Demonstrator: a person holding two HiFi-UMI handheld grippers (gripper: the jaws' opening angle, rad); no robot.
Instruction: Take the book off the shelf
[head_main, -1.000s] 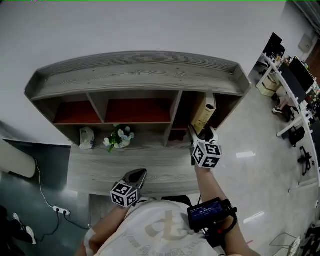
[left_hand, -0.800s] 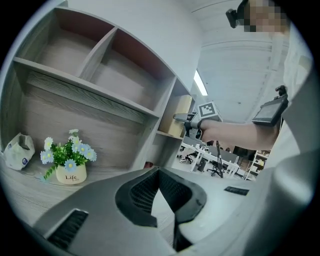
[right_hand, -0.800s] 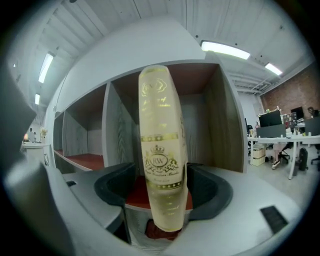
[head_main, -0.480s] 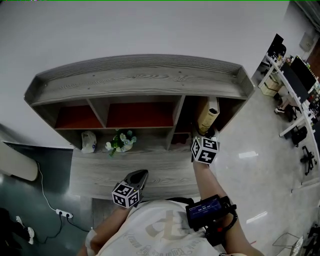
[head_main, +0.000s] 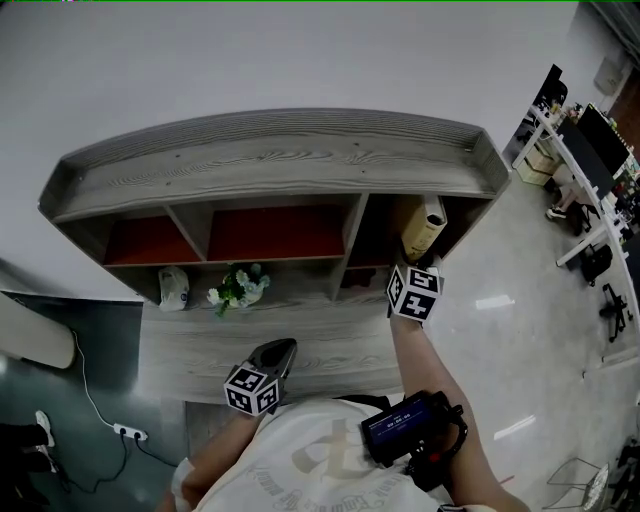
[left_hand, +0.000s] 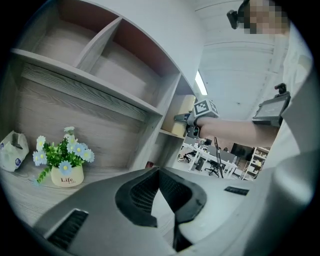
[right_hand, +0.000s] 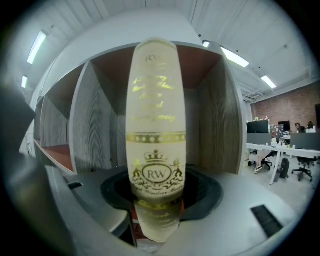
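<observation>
A cream book (head_main: 425, 225) with gold lettering on its spine (right_hand: 155, 130) stands tilted in the right compartment of the grey wooden shelf (head_main: 270, 150). My right gripper (head_main: 411, 266) reaches into that compartment at the book's lower end. In the right gripper view its jaws (right_hand: 156, 220) are closing on the foot of the spine and touch it on both sides. My left gripper (head_main: 278, 350) hangs low over the shelf's front ledge, away from the book. Its jaws (left_hand: 162, 180) are shut with nothing in them.
A small pot of blue and white flowers (head_main: 238, 285) and a white packet (head_main: 173, 285) stand on the lower ledge at the left. The two red-backed compartments hold nothing. Office desks and chairs (head_main: 590, 150) are at the far right. A power strip (head_main: 125, 430) lies on the floor.
My right gripper has moved forward to the book's lower end and its jaws have come in on the spine. The left gripper has stayed where it was.
</observation>
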